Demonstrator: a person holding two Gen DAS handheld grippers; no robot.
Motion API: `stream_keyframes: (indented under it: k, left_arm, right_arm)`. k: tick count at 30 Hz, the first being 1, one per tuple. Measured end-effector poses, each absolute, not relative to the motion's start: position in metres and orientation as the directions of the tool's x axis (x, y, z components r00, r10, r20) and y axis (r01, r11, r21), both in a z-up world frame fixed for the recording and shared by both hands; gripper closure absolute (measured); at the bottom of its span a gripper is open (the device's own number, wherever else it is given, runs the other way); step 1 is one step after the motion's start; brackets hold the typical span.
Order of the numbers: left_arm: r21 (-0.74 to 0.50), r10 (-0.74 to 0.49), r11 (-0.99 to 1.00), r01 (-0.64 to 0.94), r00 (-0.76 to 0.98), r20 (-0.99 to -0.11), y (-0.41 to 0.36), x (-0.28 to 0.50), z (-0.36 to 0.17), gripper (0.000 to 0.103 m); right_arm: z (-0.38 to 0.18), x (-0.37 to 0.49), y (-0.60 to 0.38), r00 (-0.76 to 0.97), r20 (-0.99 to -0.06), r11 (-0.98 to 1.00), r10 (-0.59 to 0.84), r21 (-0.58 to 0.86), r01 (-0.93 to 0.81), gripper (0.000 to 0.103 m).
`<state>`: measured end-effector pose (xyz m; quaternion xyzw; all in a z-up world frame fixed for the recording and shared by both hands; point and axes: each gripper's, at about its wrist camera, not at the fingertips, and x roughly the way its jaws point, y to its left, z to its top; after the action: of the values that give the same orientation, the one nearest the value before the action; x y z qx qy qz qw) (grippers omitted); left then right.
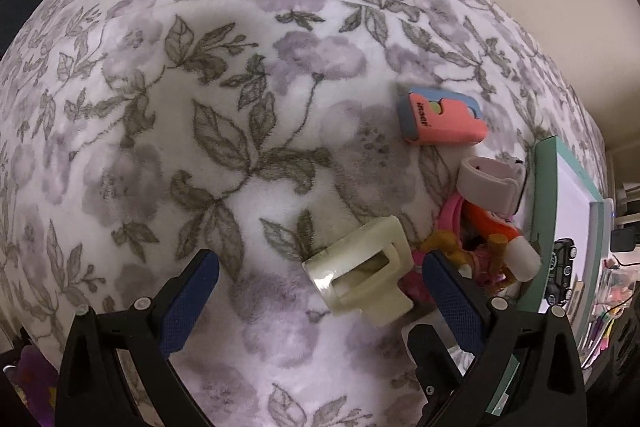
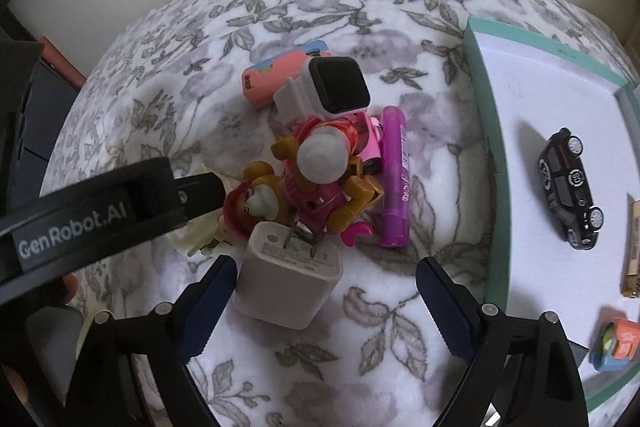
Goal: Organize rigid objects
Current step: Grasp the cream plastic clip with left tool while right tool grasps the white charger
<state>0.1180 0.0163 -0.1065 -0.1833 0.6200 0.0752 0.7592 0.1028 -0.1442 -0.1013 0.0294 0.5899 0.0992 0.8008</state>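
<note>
Left gripper (image 1: 320,279) hangs wide open over the cream hair claw clip (image 1: 360,271), pads clear of it, on the floral blanket (image 1: 200,107).

Right gripper (image 2: 326,287), gaping, straddles the white charger plug (image 2: 290,279); the "GenRobot.AI" arm (image 2: 92,215) crosses the toy pile (image 2: 320,179) beside the teal tray (image 2: 486,147).

Dim indoor light, soft shadows, strong fisheye bending, dark vignette corners, perhaps slight blur at edges.

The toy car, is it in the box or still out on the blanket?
In the box: the black toy car lies on its side on the white floor of the teal-rimmed box.
</note>
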Motion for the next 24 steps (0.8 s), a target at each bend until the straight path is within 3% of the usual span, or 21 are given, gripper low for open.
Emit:
stream_keyframes:
  k: [4, 9, 13, 18, 24]
  left_arm:
    - [-0.165, -0.098, 0.928, -0.334, 0.208, -0.973, 0.014, 0.118, -0.108, 0.004]
    - [-0.210, -0.150, 0.921, -0.329, 0.201, -0.968, 0.011, 0.120, -0.112, 0.024]
    - [-0.221, -0.160, 0.922, -0.318, 0.207, -0.965, 0.008, 0.120, -0.110, 0.037]
    - [-0.241, -0.183, 0.925, -0.294, 0.211, -0.960, 0.002, 0.122, -0.105, 0.059]
    - [-0.216, -0.161, 0.938, -0.270, 0.212, -0.964, 0.000, 0.121, -0.100, 0.063]
  right_arm:
    - [-0.105, 0.103, -0.140, 0.275, -0.943, 0.979, 0.186, 0.154, -0.133, 0.020]
    - [-0.105, 0.103, -0.141, 0.280, -0.943, 0.980, 0.181, 0.149, -0.130, 0.030]
    - [-0.104, 0.104, -0.144, 0.282, -0.945, 0.983, 0.165, 0.134, -0.125, 0.045]
    - [-0.103, 0.103, -0.153, 0.266, -0.948, 0.983, 0.173, 0.148, -0.109, 0.046]
    - [-0.100, 0.101, -0.157, 0.259, -0.950, 0.982, 0.176, 0.153, -0.107, 0.048]
